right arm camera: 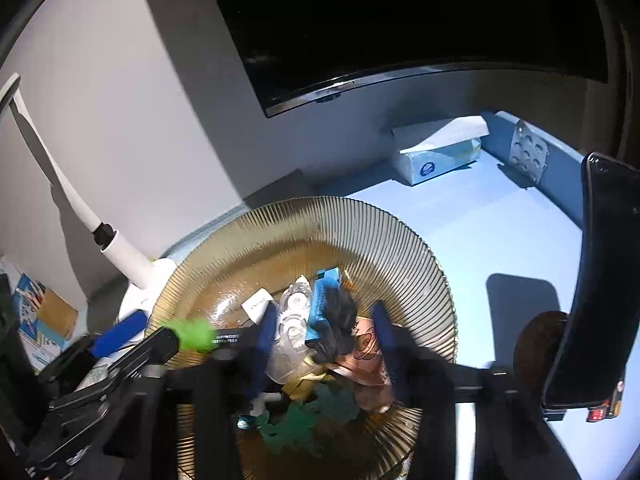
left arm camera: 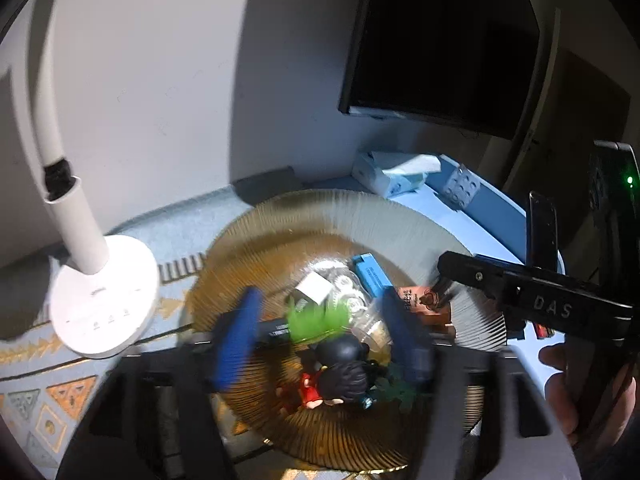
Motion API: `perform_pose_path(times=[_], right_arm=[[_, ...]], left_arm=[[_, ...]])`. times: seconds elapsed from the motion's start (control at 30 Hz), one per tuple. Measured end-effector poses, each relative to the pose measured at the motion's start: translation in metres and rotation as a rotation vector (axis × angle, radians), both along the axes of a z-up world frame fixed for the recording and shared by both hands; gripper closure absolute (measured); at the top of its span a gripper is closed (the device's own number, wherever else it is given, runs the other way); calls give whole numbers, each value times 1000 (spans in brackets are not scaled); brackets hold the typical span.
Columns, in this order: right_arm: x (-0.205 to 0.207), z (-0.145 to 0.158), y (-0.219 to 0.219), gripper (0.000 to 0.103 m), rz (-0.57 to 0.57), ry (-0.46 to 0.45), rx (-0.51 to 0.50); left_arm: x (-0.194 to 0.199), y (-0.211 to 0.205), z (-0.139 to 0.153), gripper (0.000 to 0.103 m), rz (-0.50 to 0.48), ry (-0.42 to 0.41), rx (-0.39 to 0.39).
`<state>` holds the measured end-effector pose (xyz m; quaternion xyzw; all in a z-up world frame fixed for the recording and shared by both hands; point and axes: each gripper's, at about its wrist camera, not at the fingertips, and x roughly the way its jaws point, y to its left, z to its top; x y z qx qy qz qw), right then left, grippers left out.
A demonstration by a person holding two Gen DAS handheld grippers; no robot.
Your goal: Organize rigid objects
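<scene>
Here, both grippers hovered over the plate [right arm camera: 400, 224] of clutter: left gripper [left arm camera: 320, 332] unclenched around a green toy [left arm camera: 316, 320], right gripper [right arm camera: 324, 340] unclenched, grasping nothing.

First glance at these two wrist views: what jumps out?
The big ribbed amber glass plate in the middle, with a heap of small things at its centre: a blue box, a pink packet, a dark-haired figurine and something bright green. Both the left gripper and the right gripper hang open over that heap. A white desk lamp stands left of the plate, a dark monitor on the wall behind.
</scene>
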<state>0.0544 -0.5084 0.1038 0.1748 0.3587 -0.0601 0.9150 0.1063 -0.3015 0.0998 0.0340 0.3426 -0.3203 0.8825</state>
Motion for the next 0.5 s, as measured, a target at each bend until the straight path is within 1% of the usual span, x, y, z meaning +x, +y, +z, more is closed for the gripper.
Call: perform_pose_path(times=[0.07,0.13,0.27,0.37,0.5], right_arm=[[-11,7,1,48,3,-42,4],[-19,14,1,48,4,-60,15],[-40,32,5,48,12,-102,37],[-56,49,19,48,33,-129,30],[-79,75,48,48,81,-174,15]], left_arm=[[-7,10,8,34,2,-28,-2],[-13,22,16,34,13,-41,4],[-30,57,41,34,60,-79,-29],[-50,90,66,34,107,-123,-58],[-78,130,99,34,162,-182,-91]])
